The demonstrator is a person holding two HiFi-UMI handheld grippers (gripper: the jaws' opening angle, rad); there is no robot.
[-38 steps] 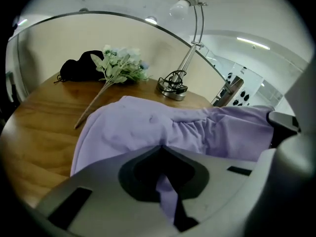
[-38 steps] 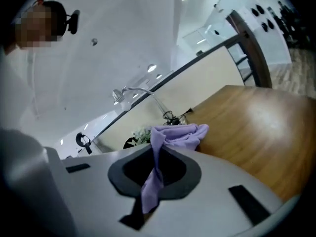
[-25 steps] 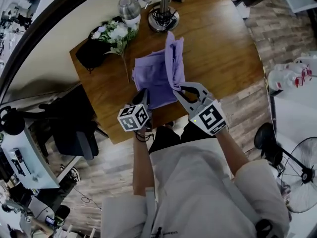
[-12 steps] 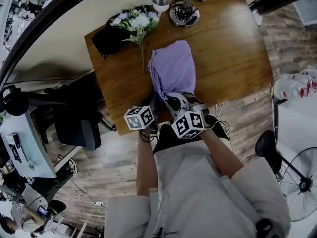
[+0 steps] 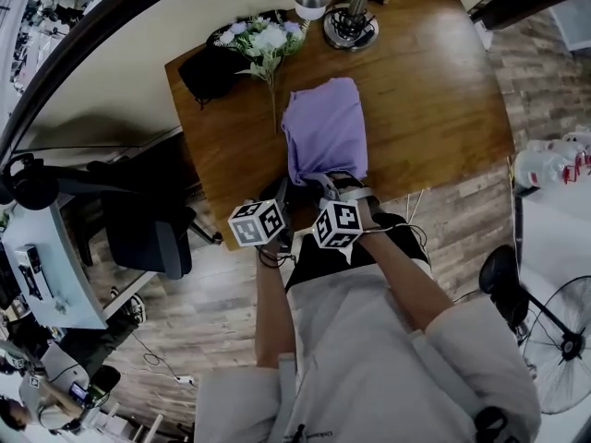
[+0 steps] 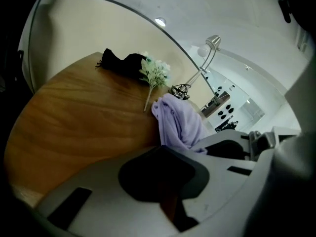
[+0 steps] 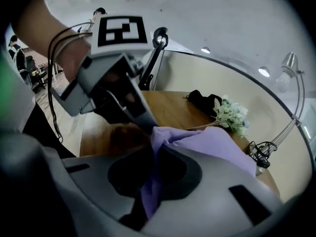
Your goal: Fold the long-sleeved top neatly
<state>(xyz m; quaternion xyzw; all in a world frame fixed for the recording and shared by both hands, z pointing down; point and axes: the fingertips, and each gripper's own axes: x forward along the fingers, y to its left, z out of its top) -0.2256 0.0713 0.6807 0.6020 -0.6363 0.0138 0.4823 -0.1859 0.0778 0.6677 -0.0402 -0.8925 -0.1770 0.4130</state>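
Item: long-sleeved top (image 5: 323,137), lilac, part-folded into a narrow bundle, lying on the wooden table (image 5: 434,90) near its front edge. Long axis running straight away from the person, from the front edge toward the lamp (image 5: 346,21) at the back. Right gripper (image 5: 334,185): at the bundle's near end, jaws closed tight on a pinch of lilac cloth, with fabric trailing down between them in the right gripper view (image 7: 150,184). Left gripper (image 5: 282,190): just beside the near left corner of the bundle, jaws pressed together with nothing in them, only bare wood ahead and the top off to their right (image 6: 180,125). Governing relation: whole bundle ahead of both grippers, further in over the table. Right one already attached; left one close alongside but, as far as can be judged, not on the cloth. Likely requirement: any next fold carried along that long axis, near end toward far end. Also on the table, well clear at the back left: flowers (image 5: 263,40) and black pouch (image 5: 208,67).
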